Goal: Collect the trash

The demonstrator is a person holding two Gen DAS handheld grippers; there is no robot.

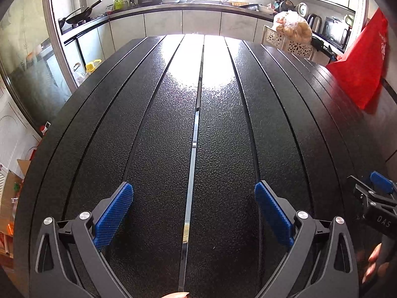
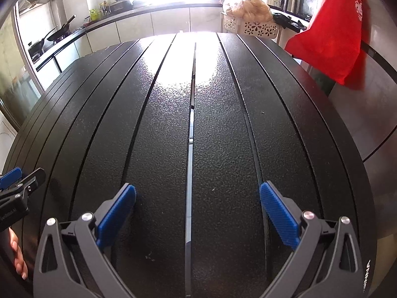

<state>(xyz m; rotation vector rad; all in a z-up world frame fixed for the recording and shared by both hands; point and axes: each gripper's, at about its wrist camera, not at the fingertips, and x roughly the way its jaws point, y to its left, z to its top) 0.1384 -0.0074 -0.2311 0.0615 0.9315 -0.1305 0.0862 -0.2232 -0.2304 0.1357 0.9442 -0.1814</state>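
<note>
Tabletop [image 1: 153, 134] ahead of me is dark and slatted; both claws, left claw [image 1: 193, 213] and right claw [image 2: 197, 213], gape apart over it. Red bag [image 2: 332, 37] hangs right, white basket [image 2: 250, 27] beyond; I spot no trash.

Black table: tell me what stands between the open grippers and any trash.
No trash shows. Only the bare black table lies ahead of the left gripper and the right gripper, so nothing visible blocks either.
</note>
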